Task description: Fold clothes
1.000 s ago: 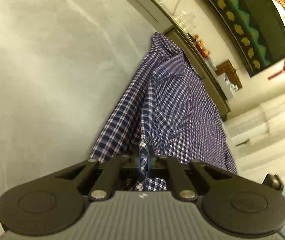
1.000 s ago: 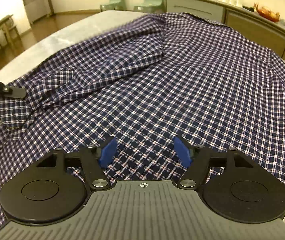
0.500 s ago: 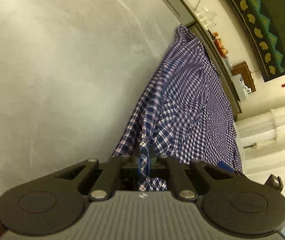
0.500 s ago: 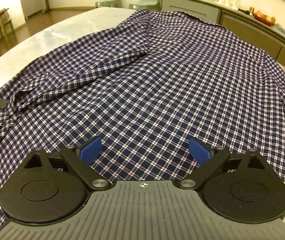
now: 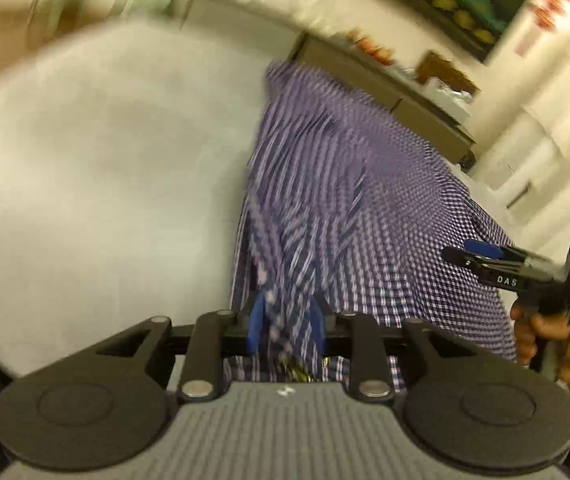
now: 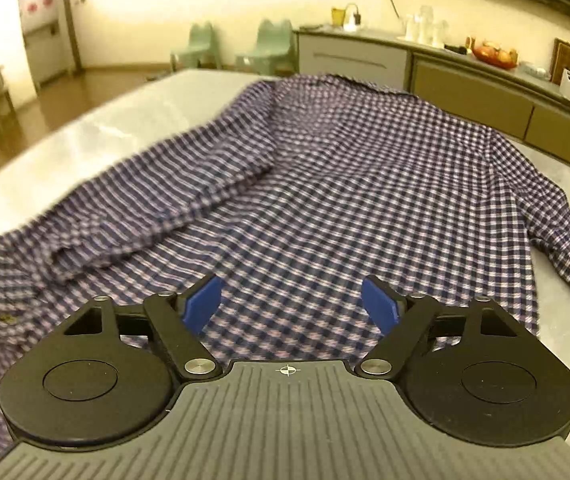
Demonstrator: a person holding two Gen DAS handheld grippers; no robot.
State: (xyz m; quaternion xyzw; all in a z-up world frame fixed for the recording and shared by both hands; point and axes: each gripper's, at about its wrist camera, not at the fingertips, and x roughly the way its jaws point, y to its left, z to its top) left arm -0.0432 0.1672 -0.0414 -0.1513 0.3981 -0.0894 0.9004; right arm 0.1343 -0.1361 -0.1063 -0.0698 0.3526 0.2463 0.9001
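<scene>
Right wrist view: the shirt (image 6: 345,184) lies spread on the table (image 6: 97,132), collar at the far end, hem nearest me, long axis running near to far. My right claw (image 6: 291,304) hangs over the hem, jaws wide, closing, nothing between them. In the blurred left wrist view, my left claw (image 5: 285,320) is opening with the shirt's left edge bunched between its jaws; it is nearer the cloth.

- Shirt (image 6: 345,184): spread on surface (image 6: 117,120), centre of right wrist frame.
- Two chairs (image 6: 237,46): behind surface, upper centre.
- Cabinets (image 6: 465,80): upper right.
</scene>
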